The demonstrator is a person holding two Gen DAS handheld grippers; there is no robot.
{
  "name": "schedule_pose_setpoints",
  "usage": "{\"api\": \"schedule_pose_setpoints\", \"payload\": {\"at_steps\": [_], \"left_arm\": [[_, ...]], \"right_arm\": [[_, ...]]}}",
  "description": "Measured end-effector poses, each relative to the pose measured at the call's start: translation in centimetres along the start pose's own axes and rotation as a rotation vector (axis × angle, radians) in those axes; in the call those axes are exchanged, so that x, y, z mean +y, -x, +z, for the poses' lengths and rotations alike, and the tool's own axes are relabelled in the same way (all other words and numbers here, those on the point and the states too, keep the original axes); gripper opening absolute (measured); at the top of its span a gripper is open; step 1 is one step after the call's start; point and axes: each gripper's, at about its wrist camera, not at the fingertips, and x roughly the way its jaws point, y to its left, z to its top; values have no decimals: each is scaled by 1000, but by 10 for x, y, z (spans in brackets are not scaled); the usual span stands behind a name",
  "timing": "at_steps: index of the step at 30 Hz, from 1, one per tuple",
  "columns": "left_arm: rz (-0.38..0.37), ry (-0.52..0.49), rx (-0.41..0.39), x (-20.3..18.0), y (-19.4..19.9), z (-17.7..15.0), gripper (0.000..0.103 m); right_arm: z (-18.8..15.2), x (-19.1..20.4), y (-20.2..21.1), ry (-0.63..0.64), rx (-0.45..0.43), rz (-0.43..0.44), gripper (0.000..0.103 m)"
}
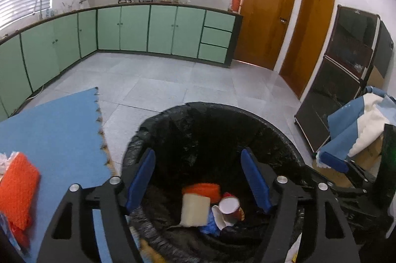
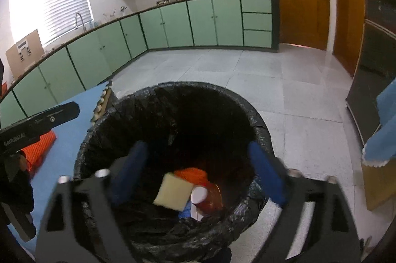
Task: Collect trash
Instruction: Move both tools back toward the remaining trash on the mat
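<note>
A trash bin lined with a black bag [image 1: 212, 114] [image 2: 173, 99] stands on the floor beside a blue mat. Inside lie a yellow sponge [image 1: 194, 209] [image 2: 173, 192], an orange scrubber [image 1: 204, 188] [image 2: 191, 174], a red paper cup [image 1: 231, 207] [image 2: 205, 196] and blue and white scraps. My left gripper [image 1: 198, 164] is open and empty over the bin. My right gripper [image 2: 195, 154] is open and empty over the bin too. An orange scrubber pad [image 1: 17, 191] [image 2: 40, 144] lies on the blue mat [image 1: 57, 129] [image 2: 66, 139] to the left.
Green kitchen cabinets [image 1: 148, 28] run along the back and left walls. Two wooden doors [image 1: 269, 20] stand at the right. A dark cabinet [image 1: 341, 70] and a box with blue and white cloth [image 1: 358, 124] stand right of the bin. The grey tiled floor [image 1: 185, 80] stretches behind the bin.
</note>
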Motion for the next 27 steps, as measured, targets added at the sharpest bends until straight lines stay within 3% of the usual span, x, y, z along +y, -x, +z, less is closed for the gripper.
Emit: {"api": "schedule_pose_setpoints", "payload": {"at_steps": [6,14,18,27], "left_arm": [[79,34,-57,39,45,-2,75],[270,81,-133,111,122,-32,76],[387,115,-132,151,149,-55,76],[499,207,-85,209,173,-105,76]], "right_arm": [[4,35,23,15,-37,23,96],[10,106,39,55,-82,118,98],[7,150,32,101,-70,172,98],[-16,225,9,160,-35,213,98]]}}
